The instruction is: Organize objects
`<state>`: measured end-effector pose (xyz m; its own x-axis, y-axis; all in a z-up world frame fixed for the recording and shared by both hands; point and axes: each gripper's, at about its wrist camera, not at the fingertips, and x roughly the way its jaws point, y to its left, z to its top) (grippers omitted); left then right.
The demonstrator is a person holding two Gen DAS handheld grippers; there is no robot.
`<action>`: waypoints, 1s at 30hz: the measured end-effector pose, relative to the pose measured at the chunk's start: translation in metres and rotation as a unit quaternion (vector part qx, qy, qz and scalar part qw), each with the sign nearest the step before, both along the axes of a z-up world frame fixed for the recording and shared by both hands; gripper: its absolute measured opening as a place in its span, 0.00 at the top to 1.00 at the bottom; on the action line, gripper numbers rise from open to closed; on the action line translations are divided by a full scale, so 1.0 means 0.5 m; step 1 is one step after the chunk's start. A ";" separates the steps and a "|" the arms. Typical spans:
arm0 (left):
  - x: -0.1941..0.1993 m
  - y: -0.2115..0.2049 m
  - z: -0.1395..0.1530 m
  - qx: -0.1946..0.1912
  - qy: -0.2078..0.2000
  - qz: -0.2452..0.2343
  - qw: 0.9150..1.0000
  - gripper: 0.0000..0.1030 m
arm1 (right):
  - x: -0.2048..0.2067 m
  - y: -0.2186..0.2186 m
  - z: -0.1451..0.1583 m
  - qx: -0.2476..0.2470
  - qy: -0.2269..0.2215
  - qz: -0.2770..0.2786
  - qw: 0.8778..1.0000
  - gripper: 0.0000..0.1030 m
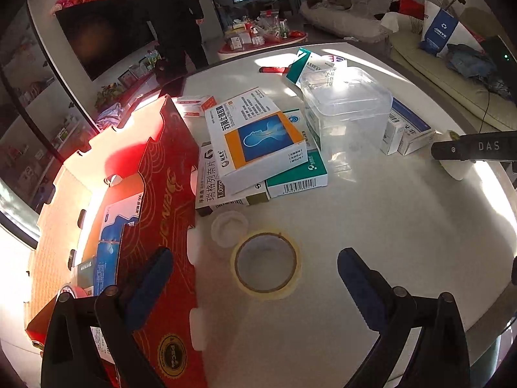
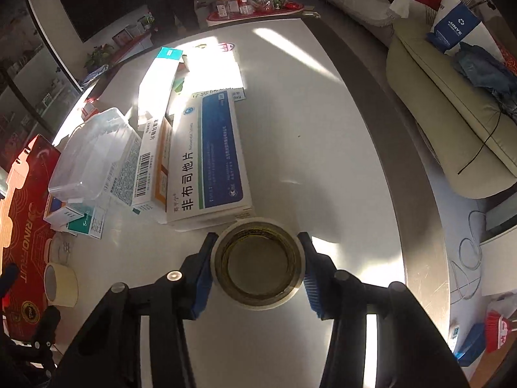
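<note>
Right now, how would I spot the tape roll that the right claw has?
Find the big white and blue medicine box on the pale table. Just in front of it, between the right claw's blue pads, sits a tape roll: white-sided with a dark glossy core, unlike the beige masking tape by the red carton.

Harsh sun patches w/ glare on table (image 2: 323, 129), dim room behind, sharp focus, heavy fisheye edge warp.

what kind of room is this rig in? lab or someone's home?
Most likely a home living room, not a lab. A sofa piled with clothes runs along one side, a dark TV hangs on the wall, and a low table full of household clutter stands beyond the white table.
</note>
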<state>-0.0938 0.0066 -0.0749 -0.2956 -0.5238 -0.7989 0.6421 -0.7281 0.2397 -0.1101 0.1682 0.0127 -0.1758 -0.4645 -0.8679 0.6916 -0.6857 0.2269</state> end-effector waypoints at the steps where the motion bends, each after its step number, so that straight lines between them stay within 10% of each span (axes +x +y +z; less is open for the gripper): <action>1: -0.008 -0.005 -0.011 0.008 -0.010 0.002 1.000 0.00 | 0.000 0.009 0.002 -0.007 -0.008 -0.004 1.000 0.54; 7: -0.036 0.002 -0.033 0.019 -0.022 -0.010 1.000 0.02 | 0.027 0.027 0.029 -0.030 -0.015 -0.002 0.999 0.54; 15: 0.010 -0.033 0.015 0.086 0.074 -0.016 0.993 0.80 | 0.044 0.040 0.059 -0.079 -0.038 -0.001 0.996 0.54; 19: 0.026 -0.025 0.030 0.052 0.062 -0.001 0.997 0.78 | 0.050 0.050 0.068 -0.094 -0.045 0.001 0.995 0.54; 23: 0.030 -0.024 0.031 0.042 0.036 0.018 0.998 0.22 | 0.051 0.057 0.071 -0.108 -0.056 0.000 0.993 0.54; 30: -0.004 -0.009 0.004 0.036 -0.016 0.018 0.999 0.05 | 0.049 0.061 0.074 -0.131 -0.072 -0.002 0.989 0.54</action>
